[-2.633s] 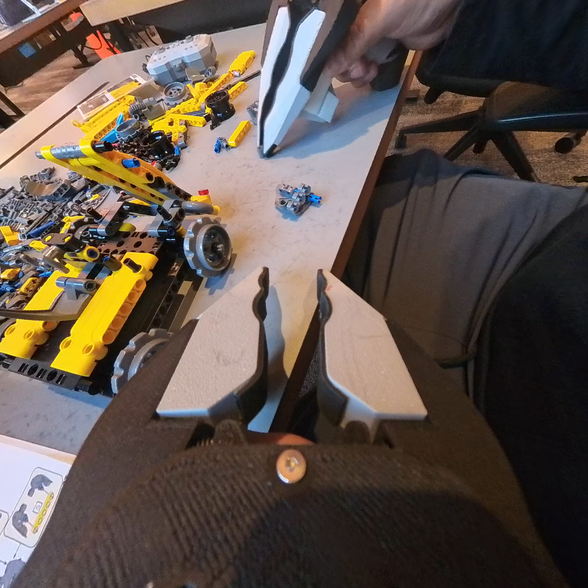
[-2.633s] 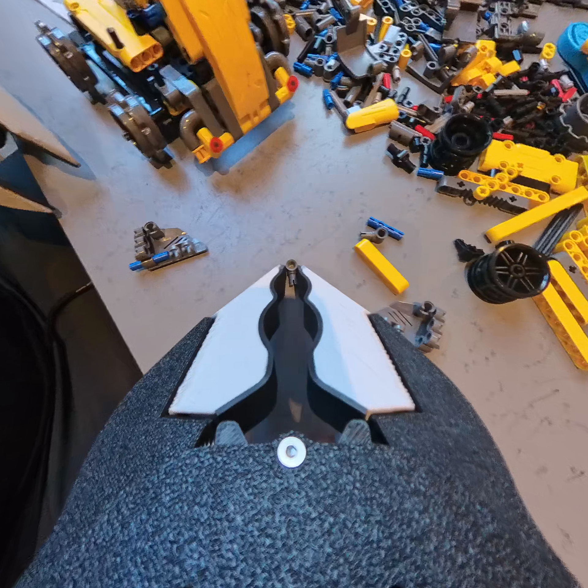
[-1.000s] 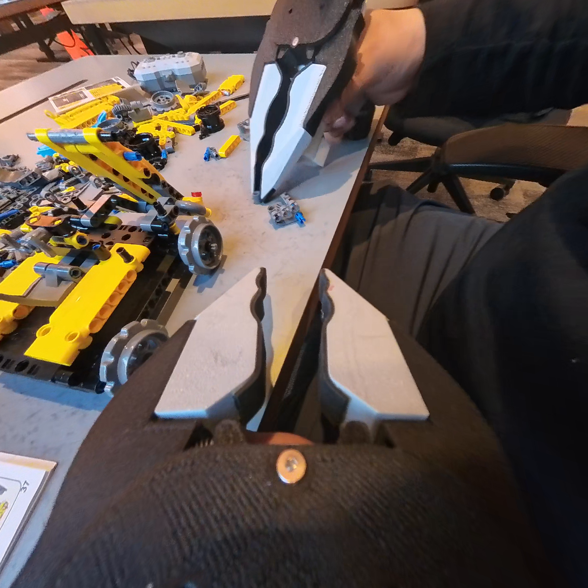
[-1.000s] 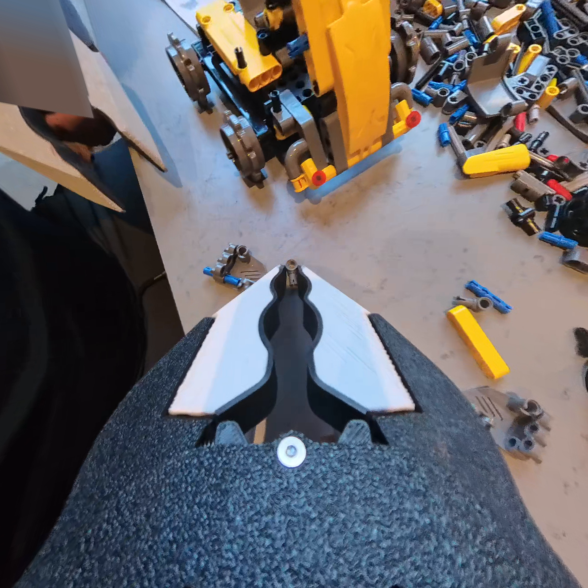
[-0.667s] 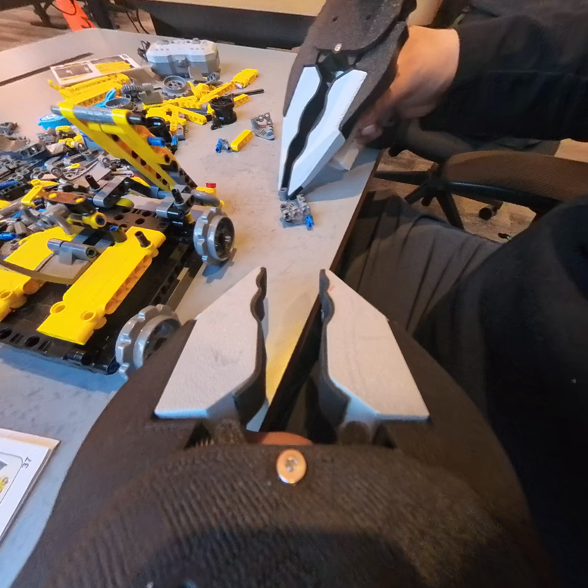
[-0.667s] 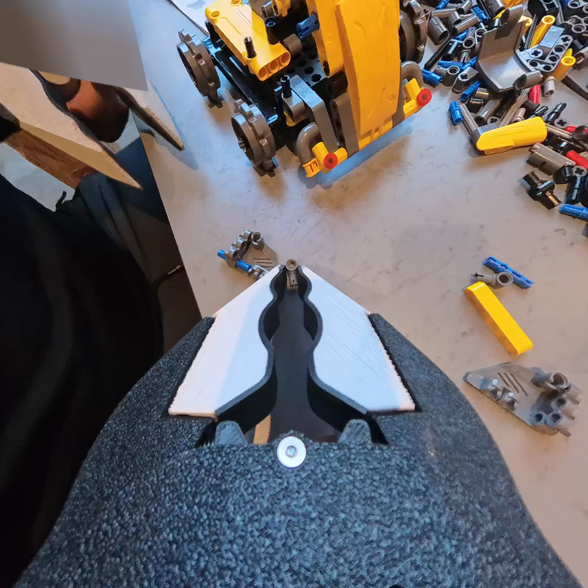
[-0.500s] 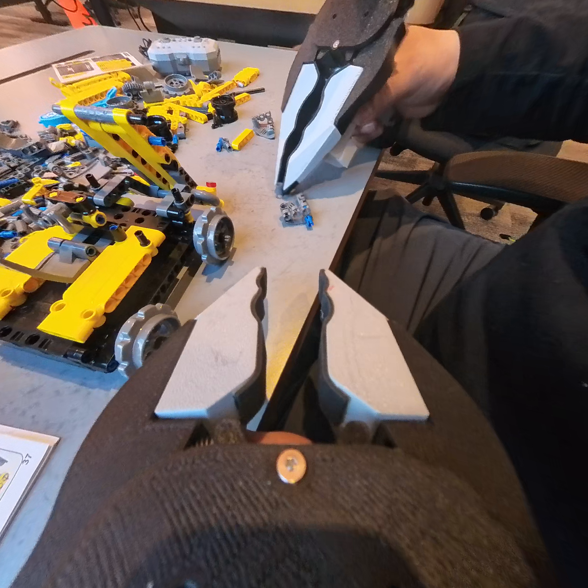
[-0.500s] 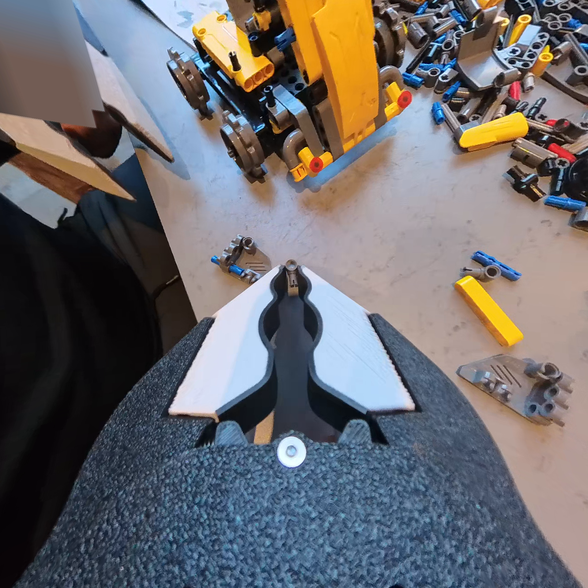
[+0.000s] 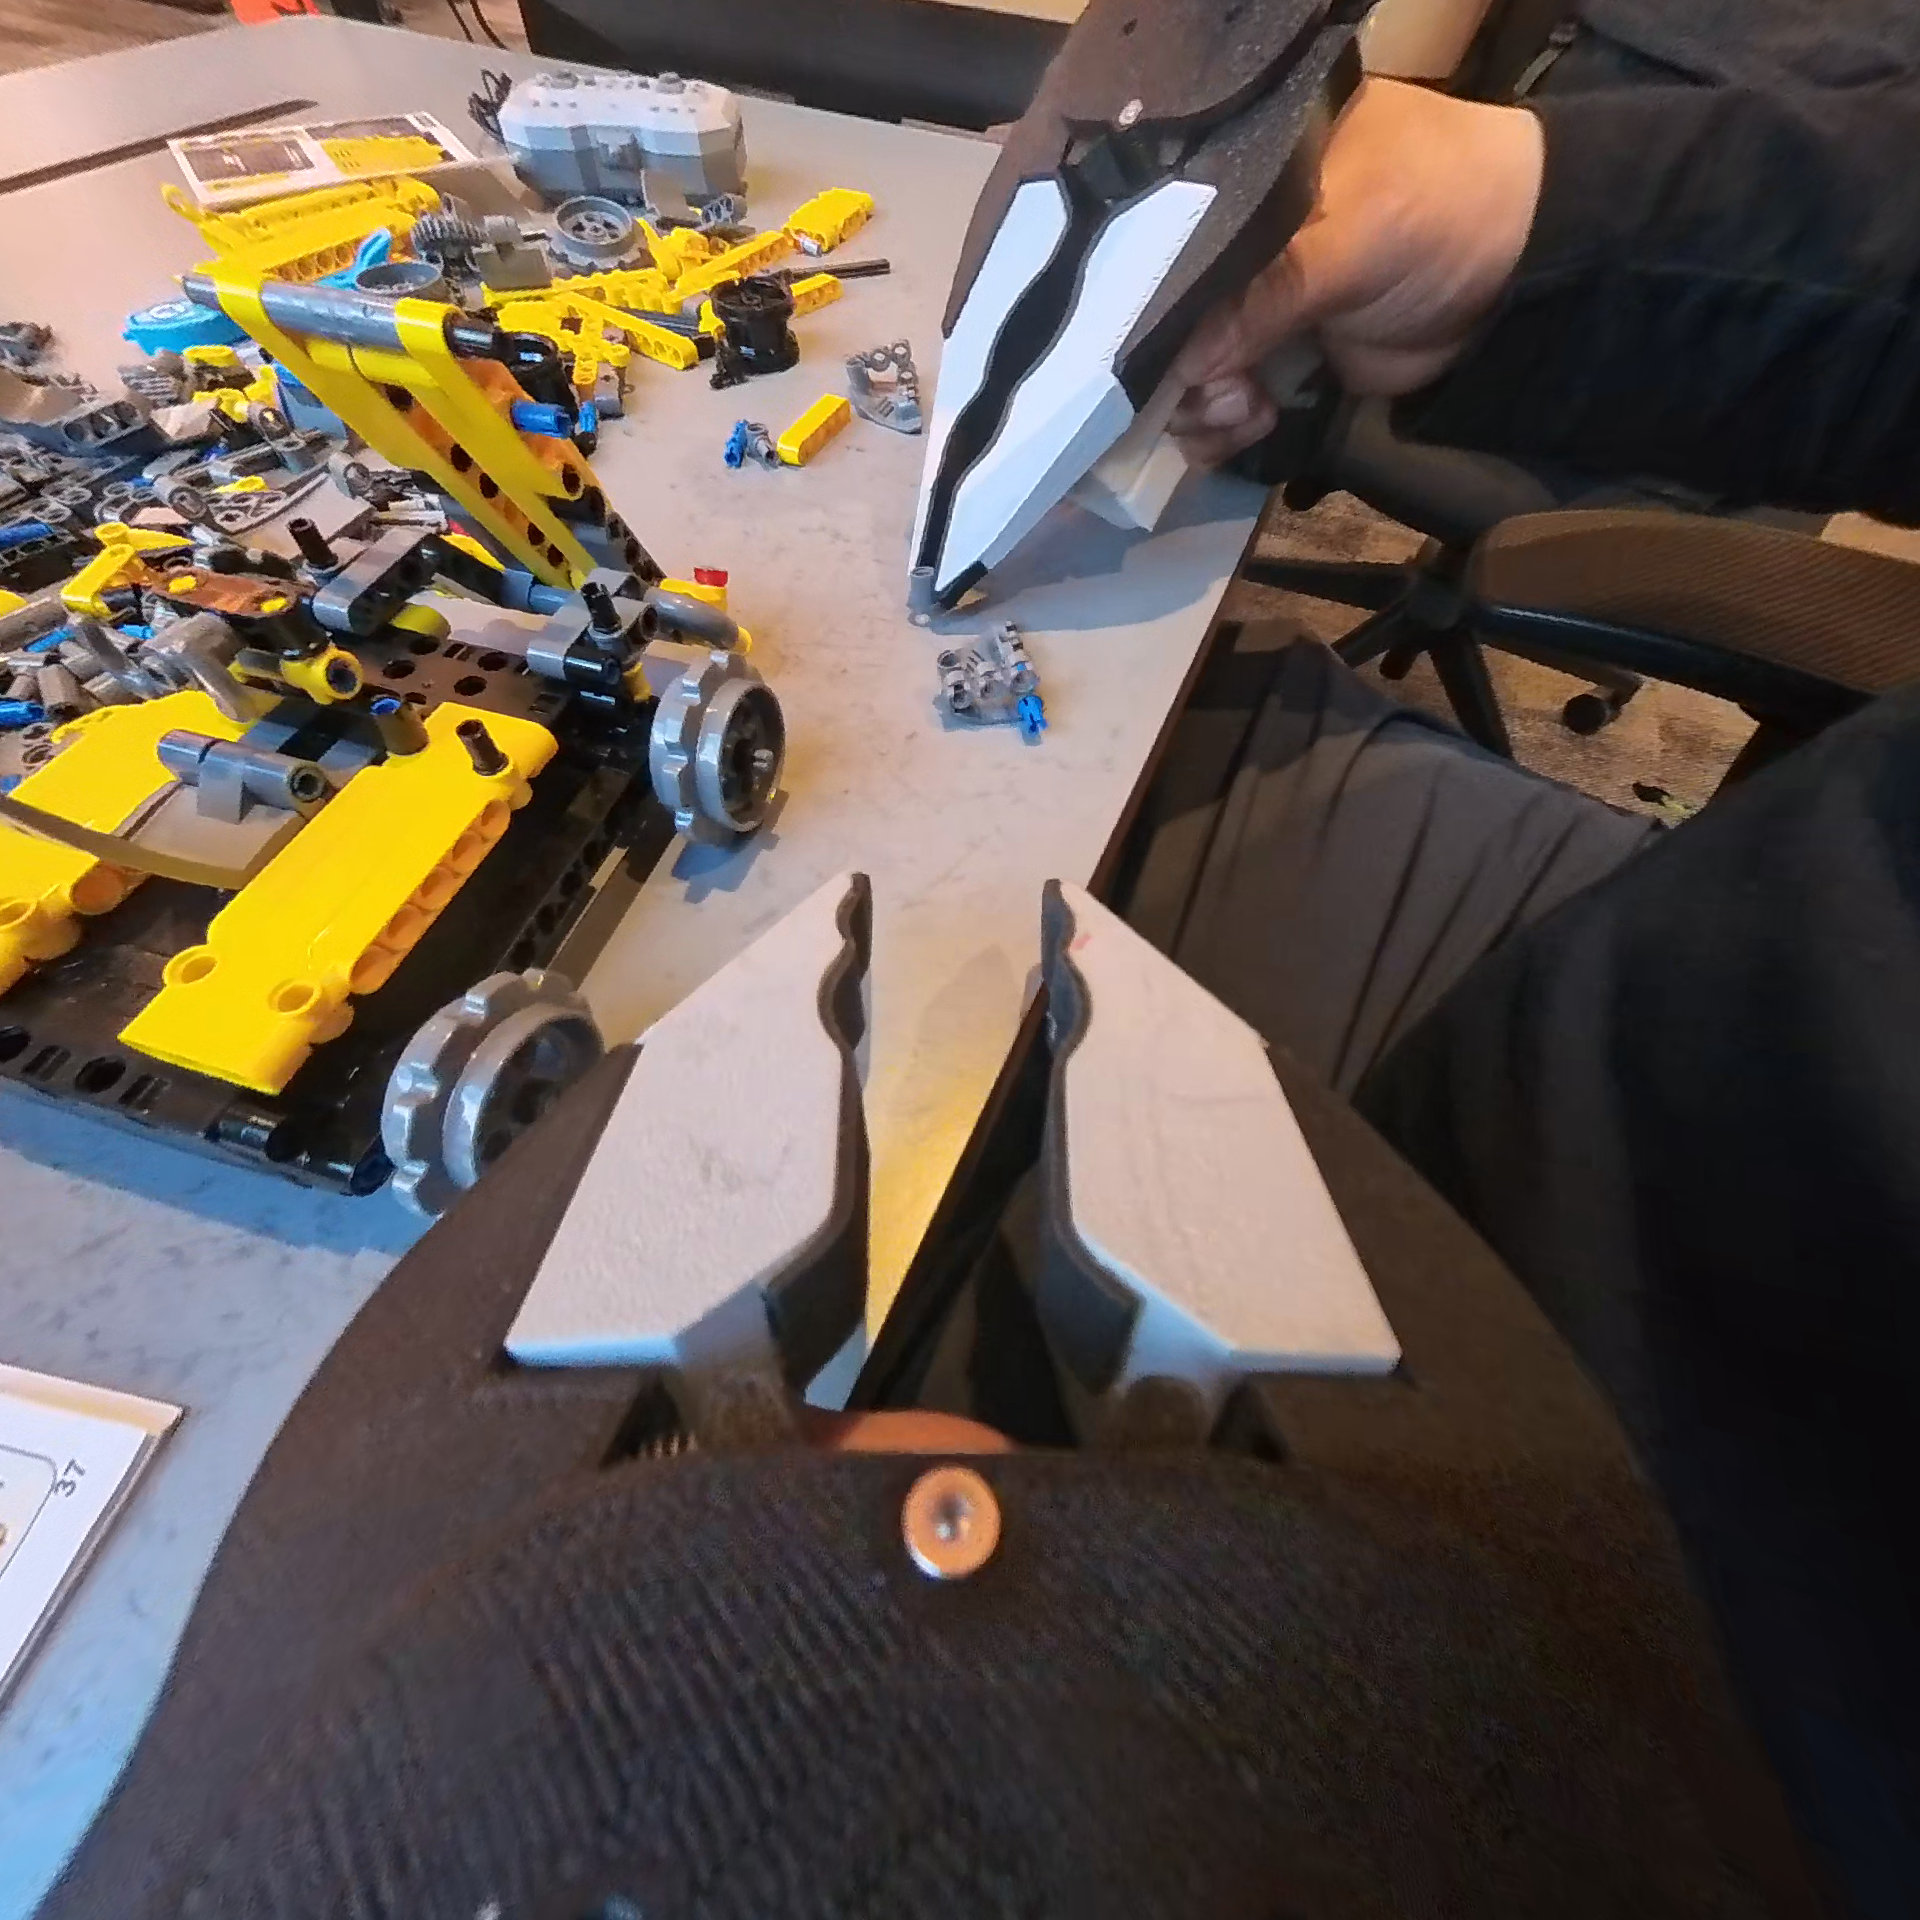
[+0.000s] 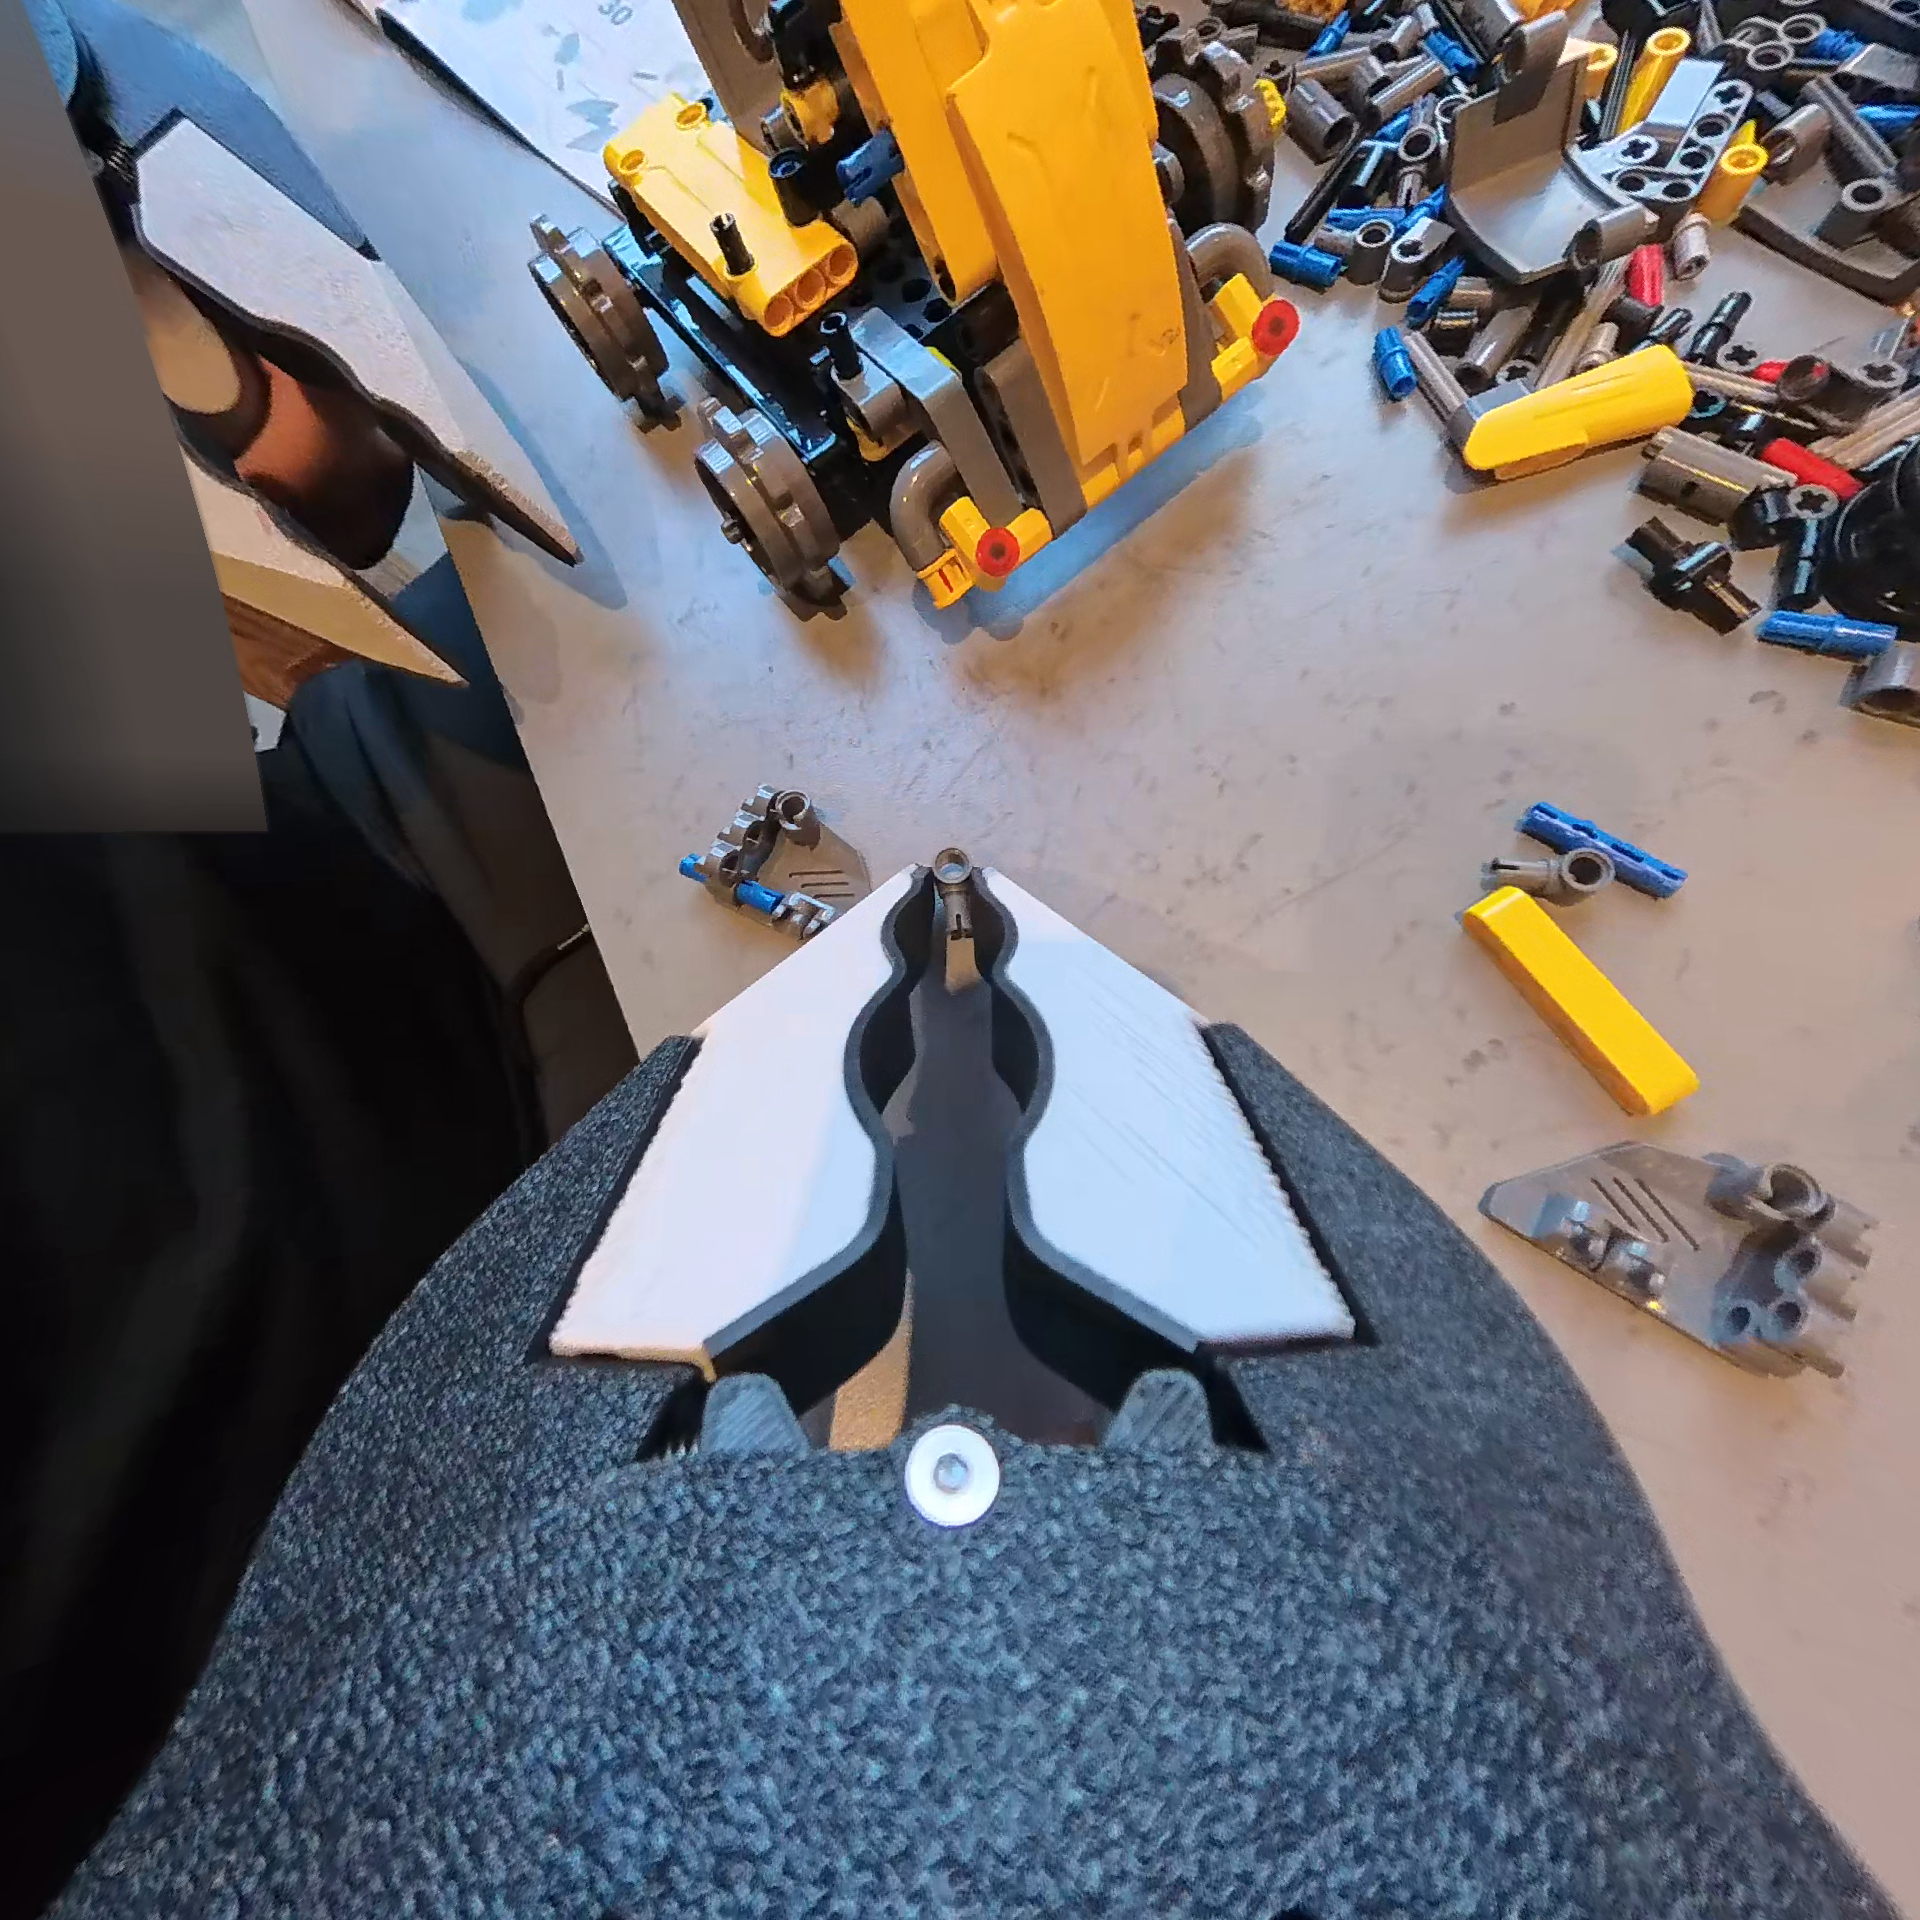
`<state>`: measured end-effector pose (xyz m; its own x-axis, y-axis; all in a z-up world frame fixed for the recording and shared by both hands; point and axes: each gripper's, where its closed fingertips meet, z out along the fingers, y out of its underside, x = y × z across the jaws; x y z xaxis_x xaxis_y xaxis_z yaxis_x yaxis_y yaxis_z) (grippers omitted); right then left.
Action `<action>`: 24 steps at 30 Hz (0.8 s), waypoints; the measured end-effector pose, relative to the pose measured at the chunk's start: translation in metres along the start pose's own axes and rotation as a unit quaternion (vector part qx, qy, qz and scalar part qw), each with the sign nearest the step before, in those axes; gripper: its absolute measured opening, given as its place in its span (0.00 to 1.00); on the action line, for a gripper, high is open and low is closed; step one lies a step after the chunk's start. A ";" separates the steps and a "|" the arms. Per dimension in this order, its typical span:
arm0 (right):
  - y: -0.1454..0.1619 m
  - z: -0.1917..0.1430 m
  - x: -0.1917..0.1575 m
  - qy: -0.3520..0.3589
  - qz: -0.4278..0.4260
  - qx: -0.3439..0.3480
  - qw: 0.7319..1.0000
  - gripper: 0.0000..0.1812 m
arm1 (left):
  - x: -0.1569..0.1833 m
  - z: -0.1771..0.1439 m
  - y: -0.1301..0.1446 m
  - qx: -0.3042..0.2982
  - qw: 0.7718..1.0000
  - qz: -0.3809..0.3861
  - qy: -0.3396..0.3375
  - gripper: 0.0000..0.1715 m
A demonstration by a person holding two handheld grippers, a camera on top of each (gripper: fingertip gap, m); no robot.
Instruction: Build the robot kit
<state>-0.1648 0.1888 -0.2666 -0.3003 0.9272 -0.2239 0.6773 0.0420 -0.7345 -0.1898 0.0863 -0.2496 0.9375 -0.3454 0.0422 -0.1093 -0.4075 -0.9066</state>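
Note:
My right gripper [image 10: 951, 883] is shut on a small grey pin connector [image 10: 952, 873] and holds it just above the table. Right beside it, to its left, lies a small grey sub-assembly with blue pins [image 10: 779, 864]. In the left wrist view the right gripper [image 9: 935, 597] points down at the table just behind that same sub-assembly [image 9: 987, 681]. My left gripper [image 9: 951, 935] is open and empty, low over the table's front edge [image 9: 1164, 758]. A yellow and black brick vehicle [image 9: 343, 790] with grey wheels stands to its left.
Several loose yellow, grey, black and blue parts [image 10: 1621, 260] cover the far side of the table. A yellow beam [image 10: 1579, 997] and a grey panel piece [image 10: 1683, 1257] lie right of my right gripper. An instruction sheet [image 9: 62, 1496] lies near left. An office chair [image 9: 1558, 582] stands off the table. My right fingertips sit around 11 cm from my left ones.
My right gripper, still shut on the pin connector, came from near the loose parts toward the front edge and now sits beside the grey sub-assembly. My left gripper stayed open.

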 end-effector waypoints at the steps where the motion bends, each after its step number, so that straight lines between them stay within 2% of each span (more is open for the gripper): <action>1: 0.000 0.000 0.000 0.000 -0.001 0.001 1.000 0.04 | 0.000 0.001 0.000 0.001 1.000 -0.001 0.000 0.18; 15: -0.005 -0.006 -0.009 -0.025 -0.015 0.025 0.999 0.04 | 0.010 0.023 -0.011 -0.005 0.999 -0.039 0.003 0.18; 24: -0.007 -0.008 -0.014 -0.033 -0.022 0.036 0.999 0.04 | 0.015 0.046 -0.029 -0.014 1.000 -0.016 -0.004 0.19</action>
<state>-0.1600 0.1791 -0.2529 -0.3750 0.8980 -0.2301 0.6125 0.0536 -0.7887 -0.1569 0.1319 -0.2424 0.9429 -0.3260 0.0677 -0.0889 -0.4424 -0.8924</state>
